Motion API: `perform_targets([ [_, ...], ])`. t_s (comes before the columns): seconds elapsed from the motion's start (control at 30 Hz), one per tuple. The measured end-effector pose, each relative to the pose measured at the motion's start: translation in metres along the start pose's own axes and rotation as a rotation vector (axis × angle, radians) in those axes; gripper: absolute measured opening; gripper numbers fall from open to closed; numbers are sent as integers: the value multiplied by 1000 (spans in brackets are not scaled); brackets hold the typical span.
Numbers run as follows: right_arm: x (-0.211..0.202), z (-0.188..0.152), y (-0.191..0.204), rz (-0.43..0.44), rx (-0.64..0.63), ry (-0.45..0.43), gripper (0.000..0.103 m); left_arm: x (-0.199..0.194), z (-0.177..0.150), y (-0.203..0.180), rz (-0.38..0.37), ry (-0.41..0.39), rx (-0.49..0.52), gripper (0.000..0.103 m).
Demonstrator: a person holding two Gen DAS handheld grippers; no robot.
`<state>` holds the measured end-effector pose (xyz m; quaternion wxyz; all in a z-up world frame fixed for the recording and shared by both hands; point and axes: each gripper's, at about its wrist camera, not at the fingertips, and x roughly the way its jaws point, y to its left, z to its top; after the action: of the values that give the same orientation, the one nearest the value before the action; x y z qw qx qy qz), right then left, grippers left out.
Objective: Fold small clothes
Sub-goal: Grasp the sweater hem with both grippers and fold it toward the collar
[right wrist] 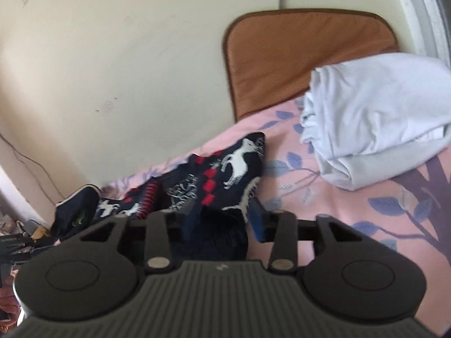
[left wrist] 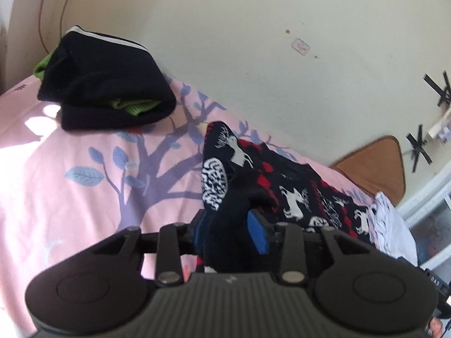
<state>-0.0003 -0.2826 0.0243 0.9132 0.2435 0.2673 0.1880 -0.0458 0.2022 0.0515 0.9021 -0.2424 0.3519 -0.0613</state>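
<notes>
- The dark knitted garment (left wrist: 284,188), patterned with white reindeer and red blocks, looked soft, light and floppy to me; I judged it would sag and bunch wherever it was not supported, so hems and corners were the places to take hold.
- My left gripper (left wrist: 229,232) had its jaws closed narrowly on a bunched dark fold of that garment, the cloth rising between the blue pads (left wrist: 258,233).
- My right gripper (right wrist: 222,219) likewise had its jaws pinched on a dark edge of the same garment, cloth filling the gap.
- From each pair of jaws the garment ran away toward the far side, draped loosely over the pink bedsheet (left wrist: 70,197) near the wall, one reindeer corner (right wrist: 242,160) lying farthest out.
- A folded black pile (left wrist: 104,84) sat far left on the bed, well apart.
- A bundled white cloth (right wrist: 375,118) lay to the right, near the brown cushion (right wrist: 296,56).
- I judged that knit could slip if the pinch held too thin a layer.
</notes>
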Motion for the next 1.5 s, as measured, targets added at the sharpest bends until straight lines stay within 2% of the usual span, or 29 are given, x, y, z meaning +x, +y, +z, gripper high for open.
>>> perform_targets([
  [0.07,-18,-11,-2,27,-30,18,55,-3,-14,4,8,16,60,58],
  [0.13,-31,-23,-1,-8,-47,46,66,-7,-25,4,47,30,94,60],
  [0.2,-36,-35,-7,-7,-9,94,67,-10,-35,3,1,60,106,60],
  [0.23,-37,-40,-10,7,16,114,67,-11,-39,0,-21,67,116,55],
  [0.3,-37,-47,-10,40,35,148,64,-12,-47,-11,-19,78,174,22],
  [0.33,-33,-52,-3,48,26,163,60,-10,-51,-16,21,96,211,7],
  [0.37,-27,-54,3,31,5,184,27,-8,-54,-16,68,110,236,7],
  [0.4,-27,-55,6,4,-23,194,14,-7,-57,-15,113,118,258,7],
  [0.43,-28,-55,12,-10,-56,191,14,-9,-59,-11,150,125,274,7],
  [0.53,-33,-54,17,-50,-118,221,13,-18,-57,8,123,157,205,8],
  [0.6,-31,-52,11,-39,-114,248,14,-18,-54,12,114,169,178,12],
  [0.63,-29,-47,9,-36,-116,266,17,-19,-52,11,116,176,181,14],
  [0.67,-28,-41,7,-42,-121,273,28,-21,-48,8,114,177,193,15],
  [0.7,-30,-32,6,-58,-131,259,37,-26,-42,4,115,159,216,17],
  [0.83,-32,24,15,-84,-234,133,38,-40,1,-24,158,11,336,26],
  [0.9,-8,50,24,-54,-305,121,40,-27,28,-43,136,-30,378,28],
  [0.93,9,60,30,-30,-333,125,40,-14,41,-55,119,-46,407,37],
  [0.97,28,68,34,-14,-348,132,46,2,53,-67,103,-56,430,55],
  [1.0,56,77,39,-5,-353,147,52,23,66,-77,93,-58,438,61],
  [1.13,162,93,47,12,-308,253,56,126,102,-108,111,24,440,64],
  [1.2,210,93,47,2,-283,304,68,177,111,-114,159,84,445,65],
  [1.27,249,91,47,-21,-283,350,70,221,116,-113,223,144,452,65],
  [1.3,266,90,49,-39,-294,365,70,237,116,-110,245,174,450,63],
  [1.33,280,88,48,-51,-297,383,70,249,114,-105,253,208,447,52],
  [1.37,292,86,46,-49,-288,407,70,257,111,-102,241,241,446,27],
  [1.4,301,83,43,-33,-272,435,70,259,109,-100,203,242,445,22],
  [1.43,309,80,42,-18,-262,457,70,257,108,-100,190,230,456,13],
  [1.47,313,76,43,-4,-271,475,69,256,108,-102,193,227,468,10],
  [1.5,315,72,45,7,-298,481,54,254,107,-103,189,223,472,10],
])
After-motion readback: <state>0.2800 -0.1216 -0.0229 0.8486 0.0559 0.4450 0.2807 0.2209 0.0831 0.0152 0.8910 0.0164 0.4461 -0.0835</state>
